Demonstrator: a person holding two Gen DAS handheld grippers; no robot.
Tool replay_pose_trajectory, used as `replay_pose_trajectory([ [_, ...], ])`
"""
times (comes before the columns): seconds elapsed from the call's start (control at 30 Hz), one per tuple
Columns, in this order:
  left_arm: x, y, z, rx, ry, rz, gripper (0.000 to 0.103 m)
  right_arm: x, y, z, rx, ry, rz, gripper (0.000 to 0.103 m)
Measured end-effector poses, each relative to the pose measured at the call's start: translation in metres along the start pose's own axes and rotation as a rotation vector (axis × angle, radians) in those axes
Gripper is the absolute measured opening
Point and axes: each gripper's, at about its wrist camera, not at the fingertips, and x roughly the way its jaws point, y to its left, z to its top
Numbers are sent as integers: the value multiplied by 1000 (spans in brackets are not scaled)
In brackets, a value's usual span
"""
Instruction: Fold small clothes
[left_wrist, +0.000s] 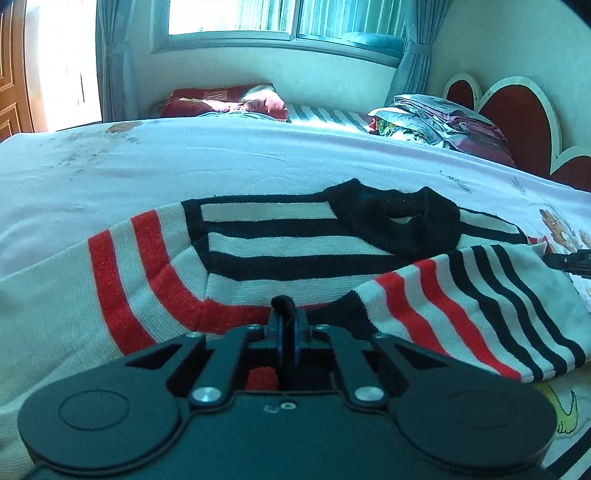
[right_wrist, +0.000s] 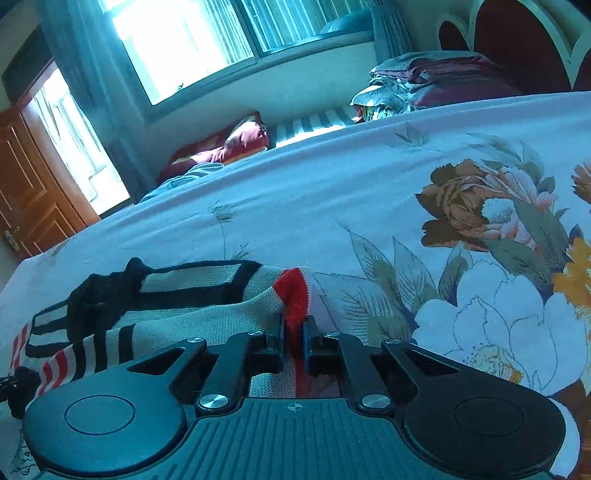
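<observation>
Left gripper (left_wrist: 287, 320): jaws pinched tight on a dark fold of the small striped knit sweater (left_wrist: 280, 236), at its near edge. Right gripper (right_wrist: 294, 338): jaws nearly together, clamped on a red-banded bit of the same sweater, cloth filling the narrow gap.

Sweater spread on the floral-printed white bedsheet (left_wrist: 184, 166), neck toward the window: cream ribbed knit, wide black stripes across the chest, black collar (left_wrist: 399, 218), red bands on the left sleeve (left_wrist: 122, 266), red and thin black stripes on the right sleeve (left_wrist: 476, 299) folded inward over the body. Hem and lower body hidden under the left gripper's housing; exact part pinched on the right hard to make out. Beyond, dark red cushion (left_wrist: 225, 101), folded bedding stack (left_wrist: 443, 118), heart-shaped red headboard (left_wrist: 517, 114).
</observation>
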Motion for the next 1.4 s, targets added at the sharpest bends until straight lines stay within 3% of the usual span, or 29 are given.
replay_pose_trajectory([
  [0.03, 0, 4, 1, -11, 5, -2, 13, -1, 0, -2, -10, -5, -9, 10],
  [0.1, -7, 11, 3, -43, 1, 12, 25, -13, 5, -2, -38, -50, -100, 42],
  [0.13, -19, 13, 4, -46, -30, 52, 25, -22, 8, -2, -53, -93, -126, 42],
  [0.2, -35, 6, 7, -29, -84, 59, 26, -35, 17, 0, -80, -110, -76, 38],
  [0.3, -29, -31, 17, 20, -71, -63, 26, -27, 48, -6, -250, -32, -3, 11],
  [0.33, -20, -49, 19, 62, -54, -91, 28, -16, 58, -9, -288, 6, 5, 10],
  [0.43, 11, -86, 23, 133, 11, -144, 29, 6, 66, -9, -332, 20, -72, 10],
  [0.5, 31, -100, 24, 179, 38, -129, 29, 20, 52, 2, -289, 20, -155, 7],
  [0.57, 41, -103, 24, 189, 32, -116, 29, 33, 33, 12, -230, 49, -156, 0],
  [0.77, 32, -111, 35, 173, 18, -152, 29, 24, 43, 17, -287, 63, -178, 0],
  [0.83, 33, -129, 40, 192, 9, -185, 33, 16, 53, 13, -275, 46, -132, 0],
  [1.1, 59, -186, 36, 192, 69, -294, 33, 21, 64, -2, -290, 89, -180, 0],
  [1.33, 39, -191, 14, 308, 45, -146, 36, -20, 65, -31, -272, 148, -159, 0],
  [1.4, 35, -188, 8, 321, 38, -140, 37, -33, 66, -46, -289, 137, -170, 0],
])
